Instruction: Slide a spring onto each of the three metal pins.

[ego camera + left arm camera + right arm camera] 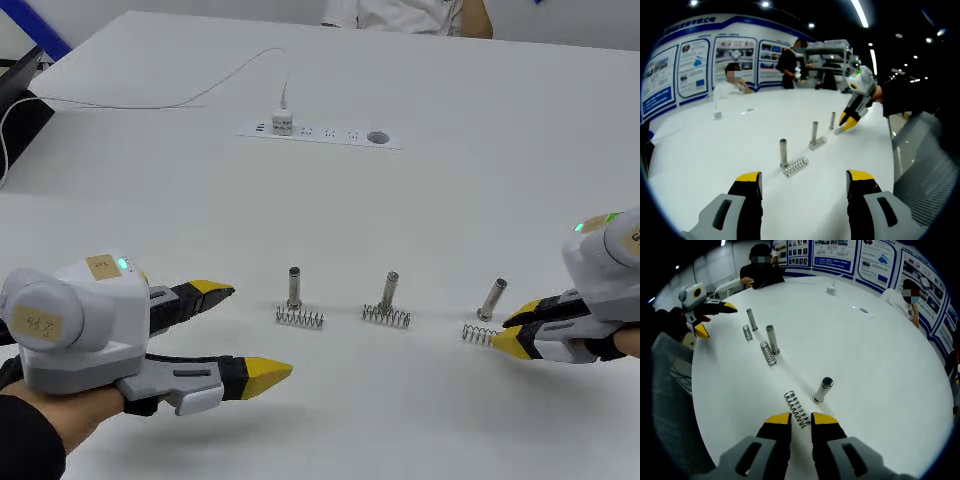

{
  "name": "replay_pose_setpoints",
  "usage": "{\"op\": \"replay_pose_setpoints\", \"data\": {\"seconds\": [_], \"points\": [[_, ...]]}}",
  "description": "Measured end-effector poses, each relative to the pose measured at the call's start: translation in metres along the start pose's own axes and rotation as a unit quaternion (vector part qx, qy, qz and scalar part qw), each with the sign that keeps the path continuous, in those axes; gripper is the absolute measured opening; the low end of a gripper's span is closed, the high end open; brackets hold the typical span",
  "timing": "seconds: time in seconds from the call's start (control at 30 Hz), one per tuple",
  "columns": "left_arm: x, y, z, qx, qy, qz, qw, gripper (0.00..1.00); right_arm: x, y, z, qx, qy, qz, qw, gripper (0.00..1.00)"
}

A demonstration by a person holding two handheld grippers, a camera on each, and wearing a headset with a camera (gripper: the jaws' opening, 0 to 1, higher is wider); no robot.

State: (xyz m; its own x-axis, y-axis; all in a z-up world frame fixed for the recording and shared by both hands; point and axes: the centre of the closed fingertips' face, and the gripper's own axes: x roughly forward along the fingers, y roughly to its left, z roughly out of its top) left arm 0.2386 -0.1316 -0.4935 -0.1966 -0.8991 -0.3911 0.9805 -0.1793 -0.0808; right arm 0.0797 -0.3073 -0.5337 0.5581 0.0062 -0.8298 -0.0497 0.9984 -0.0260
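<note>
My right gripper (801, 418) has its yellow-tipped jaws drawn close together, with only a narrow gap between them. The near end of the right spring (794, 404) lies in that gap. I cannot tell whether the tips actually pinch the coil or merely flank it. The spring lies flat on the white table (450, 200) and runs away from the tips toward the foot of the right pin (823, 390). That pin stands on end just beside the spring; in the head view it is to the right of the middle pin (389, 291).

My left gripper (804, 176) hovers above bare table with its jaws spread wide. It is well to the left of the middle pin and nearer to me than it.

The middle spring (386, 316) lies flat at the foot of the middle pin, on my side of it. The left pin (294, 287) stands on end to the left of the middle pin. The left spring (300, 318) lies flat just in front of that pin's base. All three pins are bare metal, and no spring is threaded on any of them yet.

Well beyond the middle pin, toward the far side of the table, sits a white power strip (320, 132) with a plug in it. A pale cable (180, 100) trails from the plug off to the left. Further beyond, a person (405, 12) sits at the table's far edge.
</note>
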Motion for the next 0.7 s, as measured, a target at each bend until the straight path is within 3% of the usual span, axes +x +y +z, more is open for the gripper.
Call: {"op": "replay_pose_setpoints", "data": {"seconds": [0.37,0.7], "points": [[-0.002,-0.005,-0.002,-0.001,0.003,-0.006,1.0,0.68,0.005,0.004,-0.011,-0.04,0.03,0.015,0.9986,0.14],[-0.005,-0.014,-0.007,0.001,0.013,-0.019,0.9997,0.66,0.004,0.004,-0.012,-0.045,0.038,0.014,0.9982,0.12]]}}
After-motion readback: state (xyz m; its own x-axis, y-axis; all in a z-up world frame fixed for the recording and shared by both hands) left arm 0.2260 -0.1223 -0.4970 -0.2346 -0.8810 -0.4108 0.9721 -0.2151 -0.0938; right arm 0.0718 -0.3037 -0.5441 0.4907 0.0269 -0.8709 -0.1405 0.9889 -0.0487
